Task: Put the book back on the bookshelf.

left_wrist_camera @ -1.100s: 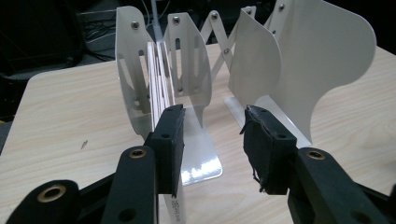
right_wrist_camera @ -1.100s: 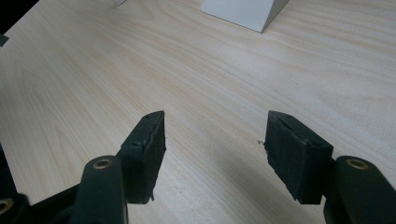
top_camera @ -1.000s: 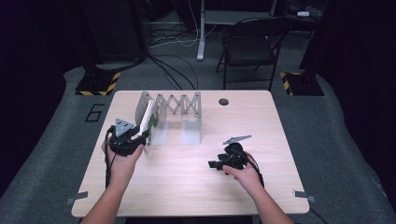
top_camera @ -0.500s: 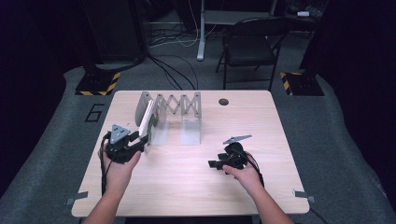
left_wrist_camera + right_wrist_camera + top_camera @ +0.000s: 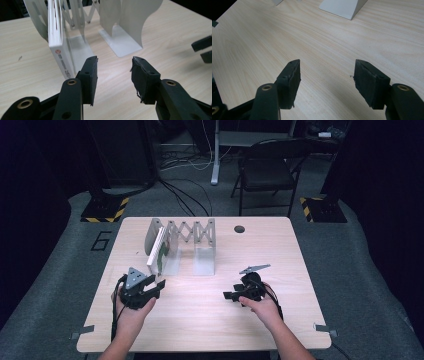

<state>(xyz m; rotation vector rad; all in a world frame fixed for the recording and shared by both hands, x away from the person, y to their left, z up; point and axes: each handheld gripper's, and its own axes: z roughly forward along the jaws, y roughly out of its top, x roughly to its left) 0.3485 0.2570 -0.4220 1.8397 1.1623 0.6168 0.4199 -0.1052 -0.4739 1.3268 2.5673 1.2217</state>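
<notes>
A white book (image 5: 157,251) stands upright in the left slot of a white expanding book rack (image 5: 191,231) at the back of the table. My left gripper (image 5: 159,288) hovers just in front of the book, pointing right, open with nothing between its jaws. In the left gripper view the book's spine (image 5: 59,51) stands just beyond and to the left of the left gripper (image 5: 114,62), and the rack's plates (image 5: 127,22) rise behind. My right gripper (image 5: 228,296) rests right of centre, pointing left. The right gripper (image 5: 327,66) is open over bare wood.
The wooden table (image 5: 210,320) has a round cable hole (image 5: 239,229) at the back. The tips of the right gripper (image 5: 203,48) show at the right edge of the left gripper view. A folding chair (image 5: 270,167) and cables lie beyond the table.
My left gripper has drawn back from the book toward the near edge and sunk a little. The right gripper has stayed put.
</notes>
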